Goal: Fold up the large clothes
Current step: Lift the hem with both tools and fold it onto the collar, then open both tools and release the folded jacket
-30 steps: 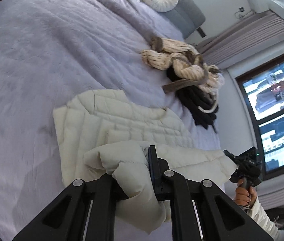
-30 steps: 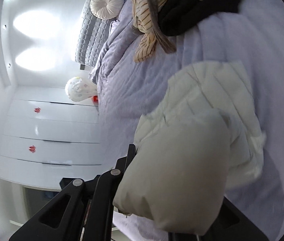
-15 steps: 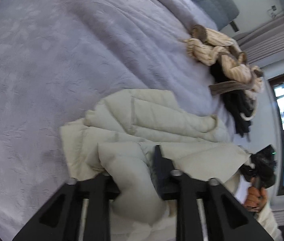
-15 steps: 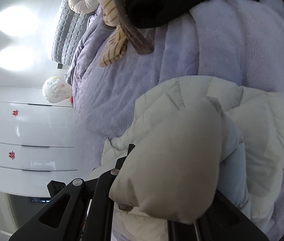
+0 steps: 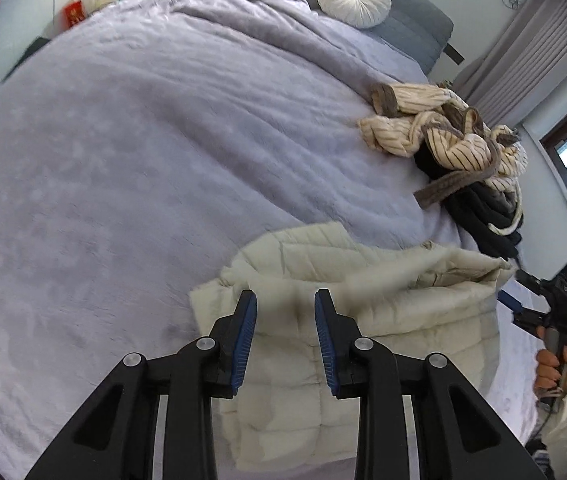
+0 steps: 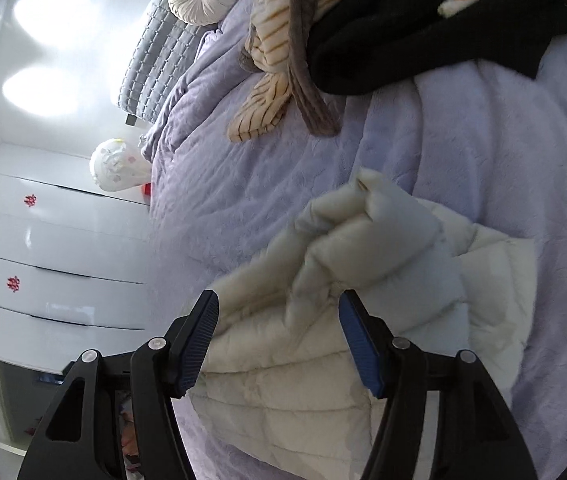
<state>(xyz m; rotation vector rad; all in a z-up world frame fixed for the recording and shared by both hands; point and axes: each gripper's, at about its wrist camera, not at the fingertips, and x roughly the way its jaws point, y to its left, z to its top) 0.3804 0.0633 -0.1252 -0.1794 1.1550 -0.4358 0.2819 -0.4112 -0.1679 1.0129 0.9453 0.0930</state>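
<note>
Fingers of the left gripper (image 5: 285,312) and right gripper (image 6: 279,316) have just opened, jacket (image 5: 363,320) lying loose between and beyond them

No legible text anywhere; only small red emblems (image 6: 30,200) on white wardrobe doors (image 6: 63,240) and a red packet (image 5: 74,14) beside the bed, unreadable.

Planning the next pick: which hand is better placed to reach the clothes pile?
Right, probably. The right gripper sits at the edge of the jacket nearest the clothes pile. Its jaws have just been opening, with the jacket loose between them.
</note>
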